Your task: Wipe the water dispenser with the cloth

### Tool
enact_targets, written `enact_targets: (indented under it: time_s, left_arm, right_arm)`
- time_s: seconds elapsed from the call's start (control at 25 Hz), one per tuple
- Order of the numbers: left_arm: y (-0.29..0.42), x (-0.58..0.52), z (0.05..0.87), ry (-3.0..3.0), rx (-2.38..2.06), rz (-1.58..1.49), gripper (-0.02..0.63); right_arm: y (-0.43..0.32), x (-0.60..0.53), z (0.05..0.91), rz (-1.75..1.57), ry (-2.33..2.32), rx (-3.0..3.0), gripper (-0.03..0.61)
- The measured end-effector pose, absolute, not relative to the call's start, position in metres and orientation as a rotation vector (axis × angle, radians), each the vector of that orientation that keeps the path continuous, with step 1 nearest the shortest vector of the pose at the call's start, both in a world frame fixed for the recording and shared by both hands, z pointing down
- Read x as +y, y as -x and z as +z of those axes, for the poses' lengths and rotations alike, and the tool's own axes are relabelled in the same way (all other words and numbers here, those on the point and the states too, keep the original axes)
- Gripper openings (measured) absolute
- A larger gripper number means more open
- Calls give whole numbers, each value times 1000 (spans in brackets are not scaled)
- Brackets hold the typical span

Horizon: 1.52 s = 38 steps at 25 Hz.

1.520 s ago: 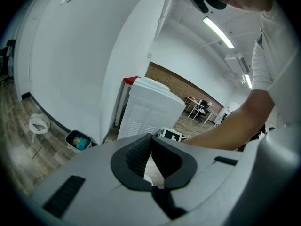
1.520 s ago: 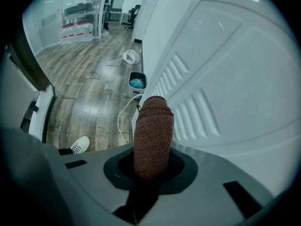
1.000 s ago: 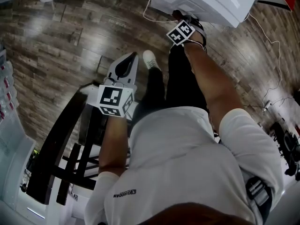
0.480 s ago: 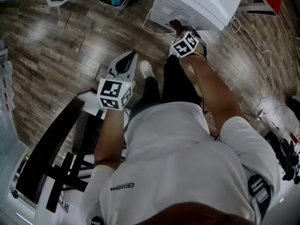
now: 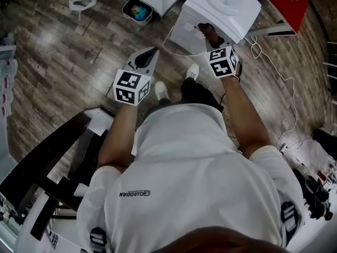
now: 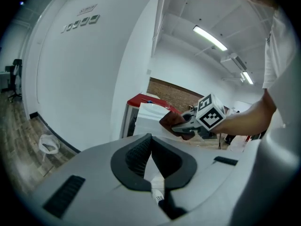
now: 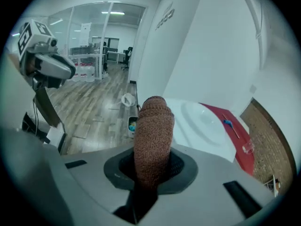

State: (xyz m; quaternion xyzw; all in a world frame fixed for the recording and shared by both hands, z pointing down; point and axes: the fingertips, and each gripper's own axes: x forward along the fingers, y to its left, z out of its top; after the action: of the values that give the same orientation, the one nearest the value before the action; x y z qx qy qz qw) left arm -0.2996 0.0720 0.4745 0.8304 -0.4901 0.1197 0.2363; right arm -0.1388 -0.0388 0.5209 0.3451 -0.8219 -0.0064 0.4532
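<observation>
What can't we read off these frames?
- Whether the cloth touches the dispenser: in the head view the right hand-held gripper covers the spot; in the right gripper view the cloth itself blocks it.
- Dispenser's front: the head view sees mostly its top, and the right gripper view only its top past the cloth.
- Bin contents: head view, too small.

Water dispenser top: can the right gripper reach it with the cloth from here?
Probably yes. The right gripper is shut on the cloth, close beside the water dispenser, with nothing between them.
</observation>
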Motion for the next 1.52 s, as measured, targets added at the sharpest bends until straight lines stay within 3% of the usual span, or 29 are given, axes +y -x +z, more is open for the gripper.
enact_targets:
  time_s: [0.36,0.8,1.52]
  left_arm:
    - [300,67,442,-2340,-1376,282,-8]
    - [302,65,447,-2300,-1418,268,-8]
    - [311,32,491,-2167,-1442,208,-8]
  right_arm:
    - [163,-73,476,-126,-894,-2032,63]
    - [195,-98,497,-235,-803,-1979,63]
    - [224,-107,577,-143,-681,-1916,63]
